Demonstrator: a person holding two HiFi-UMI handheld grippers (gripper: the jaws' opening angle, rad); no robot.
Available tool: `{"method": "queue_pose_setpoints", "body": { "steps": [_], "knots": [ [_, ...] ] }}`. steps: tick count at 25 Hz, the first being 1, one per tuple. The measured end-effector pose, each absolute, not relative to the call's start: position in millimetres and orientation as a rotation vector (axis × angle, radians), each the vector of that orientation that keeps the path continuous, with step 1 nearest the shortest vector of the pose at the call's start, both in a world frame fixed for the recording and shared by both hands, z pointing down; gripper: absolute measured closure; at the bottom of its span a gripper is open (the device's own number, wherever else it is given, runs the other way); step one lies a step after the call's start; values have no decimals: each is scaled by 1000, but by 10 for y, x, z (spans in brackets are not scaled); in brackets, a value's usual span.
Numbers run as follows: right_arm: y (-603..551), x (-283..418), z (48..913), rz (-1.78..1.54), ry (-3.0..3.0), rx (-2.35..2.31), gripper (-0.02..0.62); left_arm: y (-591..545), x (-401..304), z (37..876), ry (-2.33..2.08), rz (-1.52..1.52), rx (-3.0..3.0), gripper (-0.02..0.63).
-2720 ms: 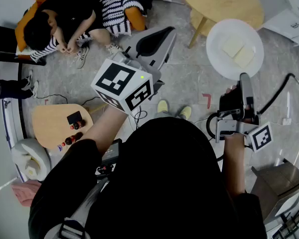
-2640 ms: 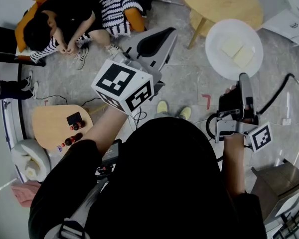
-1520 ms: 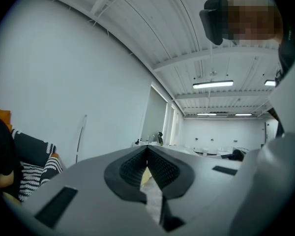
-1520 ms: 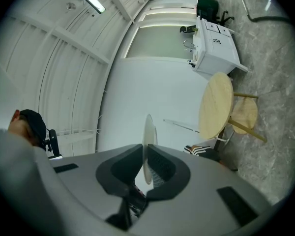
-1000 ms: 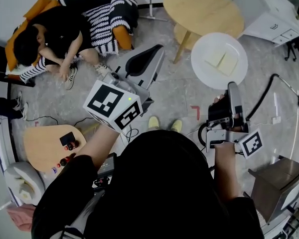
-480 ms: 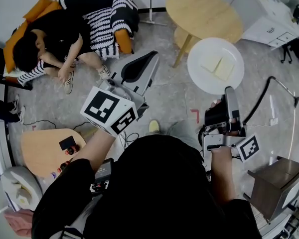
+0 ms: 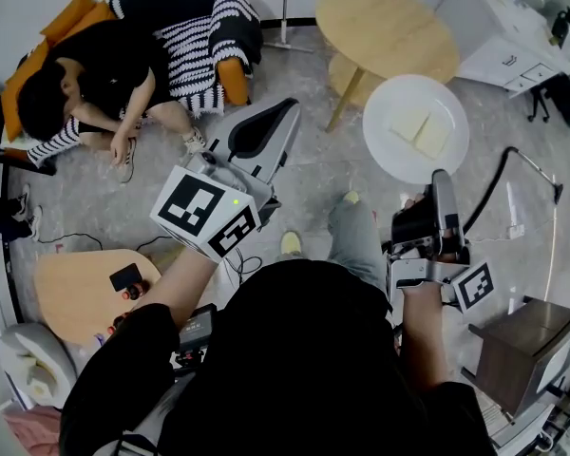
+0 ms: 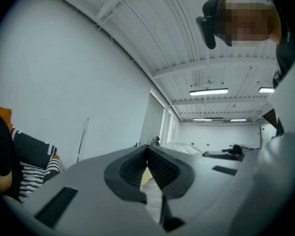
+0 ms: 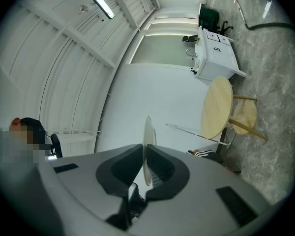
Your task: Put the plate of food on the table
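Since the earliest frame the person holding the grippers is stepping forward: one grey trouser leg (image 7: 354, 240) is now swinging ahead where two shoes stood side by side, and the round wooden table (image 7: 385, 28) is showing more fully at the top of the head view.

The right gripper (image 7: 438, 182) is clamping its jaws on the near rim of the single white plate (image 7: 399, 155), carrying it in the air over the floor, beside the table and not on it. In the right gripper view the right gripper (image 9: 144, 167) is pinching the plate (image 9: 148, 129), seen edge-on. Two pale slices of food (image 7: 421, 131) are lying side by side on the plate.

The left gripper (image 7: 283, 120) is hanging free with its jaws pressed together on nothing, as the left gripper view (image 8: 147, 162) shows.

Grey marbled floor (image 7: 323, 174) is spreading below. One person (image 7: 85, 74) is sitting in an orange armchair (image 7: 223, 60) at upper left, one low wooden side table (image 7: 71, 293) is standing at lower left, and a white cabinet (image 7: 494, 41) is standing at upper right.
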State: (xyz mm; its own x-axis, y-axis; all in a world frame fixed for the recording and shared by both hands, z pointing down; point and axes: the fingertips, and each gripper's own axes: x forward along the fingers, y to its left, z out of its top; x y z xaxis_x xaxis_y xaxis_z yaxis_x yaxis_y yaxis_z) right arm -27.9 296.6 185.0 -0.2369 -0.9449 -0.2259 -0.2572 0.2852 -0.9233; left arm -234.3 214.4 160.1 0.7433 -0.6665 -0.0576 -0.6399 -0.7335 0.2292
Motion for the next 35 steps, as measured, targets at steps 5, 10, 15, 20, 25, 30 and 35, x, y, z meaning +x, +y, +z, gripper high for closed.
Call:
{"method": "queue_pose_setpoints", "body": {
  "steps": [5, 10, 15, 20, 25, 30, 35],
  "knots": [
    [3006, -315, 1881, -993, 1661, -1077, 565, 2195, -2412, 1636, -1039, -211, 2763, 600],
    [2970, -323, 1880, -982, 1664, -1059, 563, 2188, -2447, 1618, -1062, -202, 2780, 600],
    [2871, -305, 1855, -977, 1667, -1041, 563, 2117, -2499, 1578, -1090, -213, 2777, 600],
    [2707, -309, 1862, -972, 1687, -1020, 563, 1979, -2487, 1570, -1105, -219, 2785, 600],
    [2176, -143, 1937, -1005, 1669, -1031, 563, 1453, -2325, 1627, -1105, -188, 2759, 600],
    [1957, -22, 2024, -1007, 1660, -1016, 563, 1221, -2211, 1659, -1110, -168, 2767, 600],
    [1969, 11, 2083, -997, 1686, -999, 563, 1242, -2181, 1707, -1131, -157, 2755, 600]
  ]
}}
